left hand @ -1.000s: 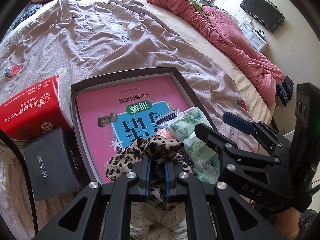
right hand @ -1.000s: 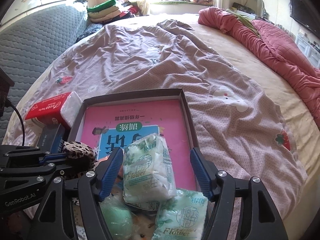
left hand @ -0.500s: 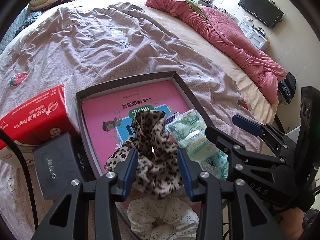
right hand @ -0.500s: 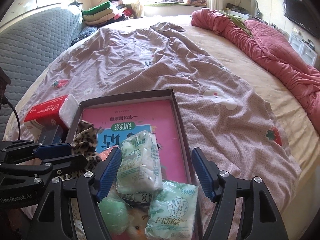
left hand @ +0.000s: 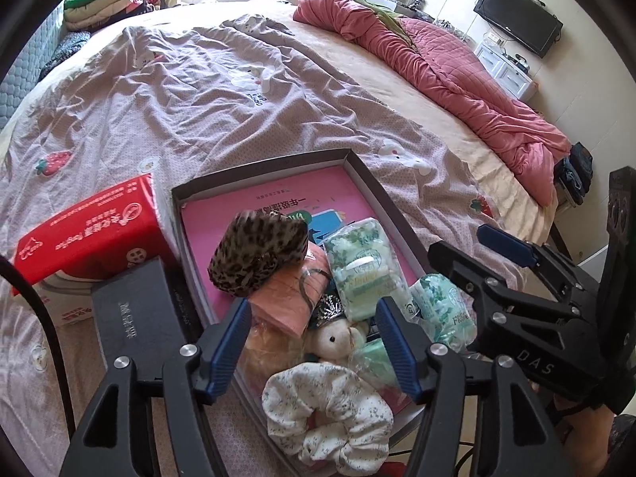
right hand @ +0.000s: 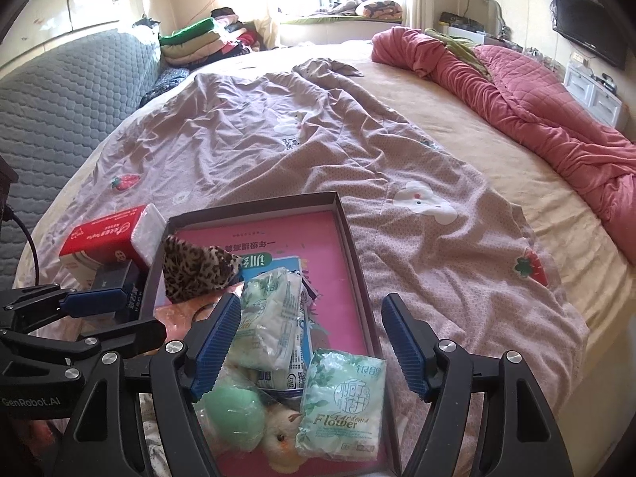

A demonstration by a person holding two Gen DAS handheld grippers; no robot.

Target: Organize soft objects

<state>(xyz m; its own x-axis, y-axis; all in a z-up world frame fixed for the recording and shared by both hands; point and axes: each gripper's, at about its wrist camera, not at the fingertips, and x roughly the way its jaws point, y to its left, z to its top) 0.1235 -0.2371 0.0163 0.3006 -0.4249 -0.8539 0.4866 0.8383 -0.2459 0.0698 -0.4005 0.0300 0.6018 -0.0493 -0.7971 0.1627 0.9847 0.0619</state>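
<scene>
A dark shallow box (left hand: 365, 179) (right hand: 349, 230) lies on the bed with a pink book (left hand: 246, 214) (right hand: 330, 262) in it. A leopard-print scrunchie (left hand: 258, 254) (right hand: 194, 270) rests on the pile in the box, free of any fingers. Beside it lie a pink folded cloth (left hand: 294, 298), green tissue packs (left hand: 361, 270) (right hand: 274, 318) (right hand: 342, 401), a small plush toy (left hand: 334, 338) (right hand: 282, 437), a green ball (right hand: 234, 417) and a white floral scrunchie (left hand: 330, 413). My left gripper (left hand: 314, 346) is open and empty above the box's near end. My right gripper (right hand: 310, 342) is open and empty over the tissue packs.
A red tissue pack (left hand: 87, 234) (right hand: 107, 234) and a black box (left hand: 131, 314) (right hand: 115, 278) lie left of the dark box. A mauve sheet (left hand: 198, 91) covers the bed. A pink quilt (left hand: 457, 67) lies at the right, folded clothes (right hand: 198, 39) at the far left.
My left gripper opened and let go of the leopard-print scrunchie, which now rests on the pile in the box. Both grippers drew back a little from the box.
</scene>
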